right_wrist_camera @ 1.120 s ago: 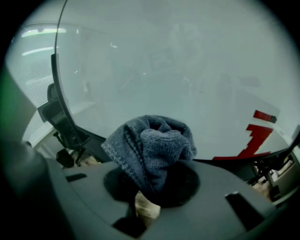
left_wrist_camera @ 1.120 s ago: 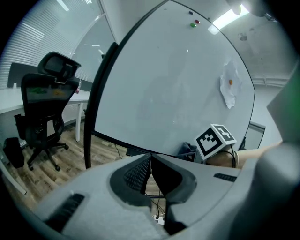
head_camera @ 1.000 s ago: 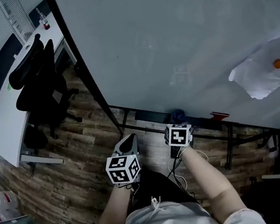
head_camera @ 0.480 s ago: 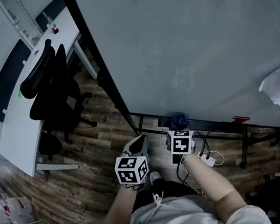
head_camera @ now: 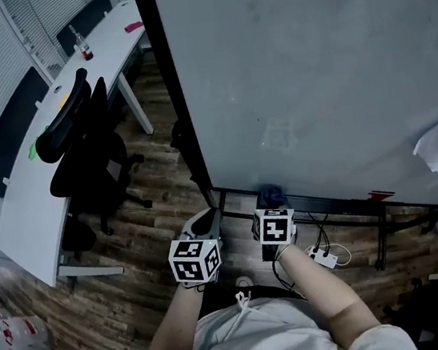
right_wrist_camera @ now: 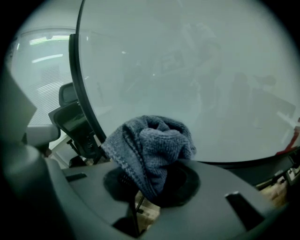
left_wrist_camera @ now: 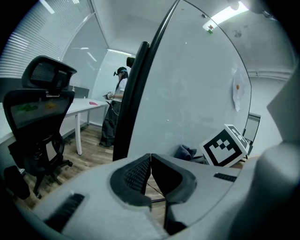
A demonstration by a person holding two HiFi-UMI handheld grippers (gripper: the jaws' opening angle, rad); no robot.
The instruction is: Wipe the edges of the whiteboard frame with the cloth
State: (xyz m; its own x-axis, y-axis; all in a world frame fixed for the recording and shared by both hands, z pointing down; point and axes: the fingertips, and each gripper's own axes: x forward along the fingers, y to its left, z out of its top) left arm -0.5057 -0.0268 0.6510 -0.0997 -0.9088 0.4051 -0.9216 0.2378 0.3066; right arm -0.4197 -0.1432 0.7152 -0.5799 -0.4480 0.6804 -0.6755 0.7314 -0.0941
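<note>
Cloth (right_wrist_camera: pixel 150 150) bunched in the clamped right tongs (right_wrist_camera: pixel 146 185), held near the bottom edge of the whiteboard frame (head_camera: pixel 179 95), ready to wipe. Left tongs (left_wrist_camera: pixel 149 164) hang pressed together, empty.

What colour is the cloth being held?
Greyish blue cloth, clearest in the right gripper view.

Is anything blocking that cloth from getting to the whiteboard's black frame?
Nothing visible does. The grey-blue knitted cloth, clamped in the right gripper, sits right by the bottom edge of the black whiteboard frame, with no object between them.
</note>
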